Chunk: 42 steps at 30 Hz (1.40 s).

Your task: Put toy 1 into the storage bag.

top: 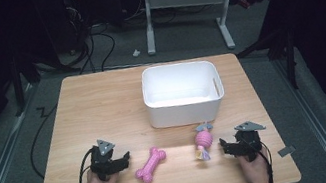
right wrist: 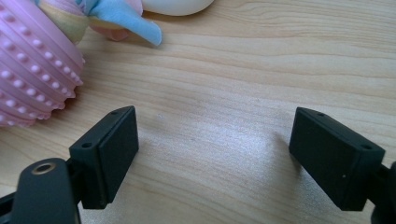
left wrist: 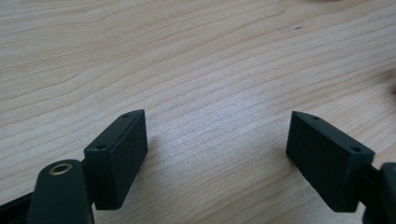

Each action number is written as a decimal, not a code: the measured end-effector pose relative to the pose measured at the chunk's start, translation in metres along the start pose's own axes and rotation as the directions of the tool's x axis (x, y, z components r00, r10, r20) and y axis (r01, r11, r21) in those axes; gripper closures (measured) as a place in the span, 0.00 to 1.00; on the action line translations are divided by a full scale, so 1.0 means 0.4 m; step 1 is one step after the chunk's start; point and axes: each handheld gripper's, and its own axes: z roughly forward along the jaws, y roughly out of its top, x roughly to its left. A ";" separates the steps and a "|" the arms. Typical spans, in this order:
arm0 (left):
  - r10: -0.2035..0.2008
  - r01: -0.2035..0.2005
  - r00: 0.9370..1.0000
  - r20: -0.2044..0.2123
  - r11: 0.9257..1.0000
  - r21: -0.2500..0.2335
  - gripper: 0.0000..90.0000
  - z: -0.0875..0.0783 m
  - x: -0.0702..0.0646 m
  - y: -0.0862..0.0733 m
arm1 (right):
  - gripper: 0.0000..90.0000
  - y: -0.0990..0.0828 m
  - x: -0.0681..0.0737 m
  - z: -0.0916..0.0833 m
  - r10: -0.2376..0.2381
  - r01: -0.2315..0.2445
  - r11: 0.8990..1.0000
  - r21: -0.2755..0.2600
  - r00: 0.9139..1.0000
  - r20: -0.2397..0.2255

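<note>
Left gripper [top: 124,159]: jaws spread wide, nothing between them, bare table [left wrist: 196,60] beneath. 1 pink bone toy [top: 150,164] lies just right of its fingertips. 1 pink ribbed ball toy [top: 203,140] with pastel tails sits just left of the right gripper [top: 223,148], whose jaws are also spread and hold nothing. 1 white bin [top: 186,113] stands beyond both grippers.

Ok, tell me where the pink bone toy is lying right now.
In the high view the pink bone toy lies on the table's near edge, just right of the left gripper and left of the pink ball toy.

Ball toy [right wrist: 37,70] cut off at frame edge
</note>
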 end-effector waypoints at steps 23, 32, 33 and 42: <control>0.010 -0.010 1.000 0.011 1.000 0.026 0.16 0.005 -0.004 0.007 | 0.19 0.001 0.001 0.001 -0.005 0.005 1.000 -0.005 1.000 -0.004; -0.006 0.004 0.999 0.043 0.999 0.044 0.16 -0.002 -0.002 0.014 | 0.19 0.001 0.001 0.001 -0.007 0.007 1.000 -0.005 1.000 -0.004; -0.005 0.003 0.999 0.044 0.999 0.044 0.16 -0.003 -0.003 0.014 | 0.19 0.001 0.001 0.001 -0.007 0.007 1.000 -0.006 1.000 -0.004; 0.016 -0.019 0.997 0.070 0.999 0.048 0.17 -0.036 -0.008 0.021 | 0.19 0.001 0.001 0.001 -0.008 0.008 1.000 -0.006 1.000 -0.006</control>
